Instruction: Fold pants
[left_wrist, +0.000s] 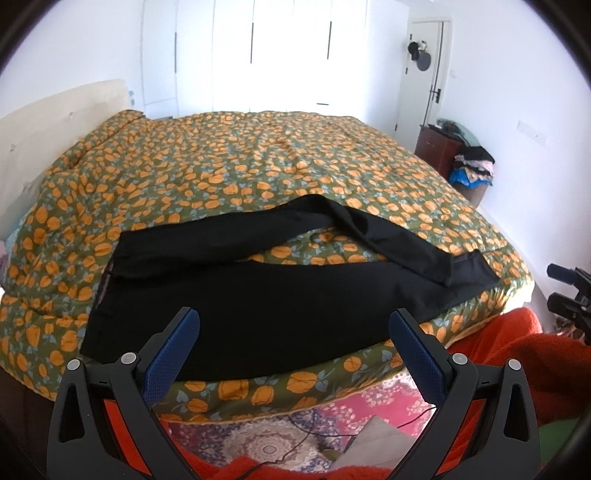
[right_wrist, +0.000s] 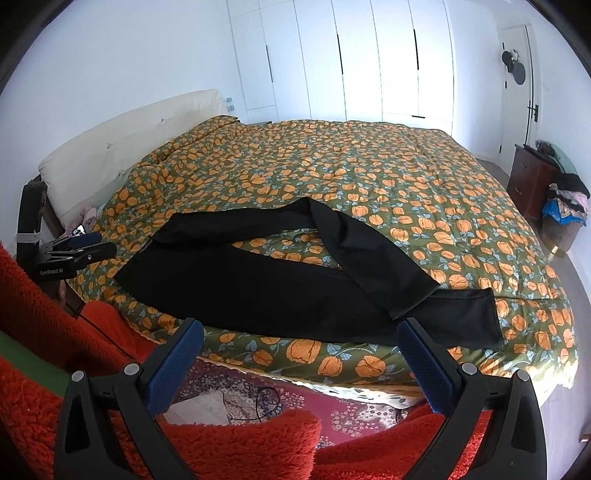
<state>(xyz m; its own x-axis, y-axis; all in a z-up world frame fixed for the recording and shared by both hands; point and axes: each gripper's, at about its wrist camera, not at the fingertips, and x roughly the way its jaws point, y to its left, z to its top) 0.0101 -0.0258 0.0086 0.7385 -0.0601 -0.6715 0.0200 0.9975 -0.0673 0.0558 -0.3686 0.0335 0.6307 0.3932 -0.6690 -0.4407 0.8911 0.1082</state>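
Black pants (left_wrist: 258, 306) lie spread on the flowered bedspread near the bed's front edge, waistband at the left, legs running right. The far leg is bent and crosses over the near leg's cuff end. They also show in the right wrist view (right_wrist: 258, 291). My left gripper (left_wrist: 293, 328) is open and empty, held just in front of the pants' near edge. My right gripper (right_wrist: 301, 339) is open and empty, held above the bed's front edge near the cuffs. The left gripper also shows at the left of the right wrist view (right_wrist: 88, 245).
The bed (right_wrist: 369, 177) with a green and orange flowered cover fills the room's middle. A cream headboard (right_wrist: 122, 147) stands at the left. A dark red cabinet (right_wrist: 532, 181) and a pile of clothes (right_wrist: 567, 203) stand at the right. A patterned rug (left_wrist: 266, 443) with a cable lies below. Red fleece sleeves (right_wrist: 240, 439) sit by the grippers.
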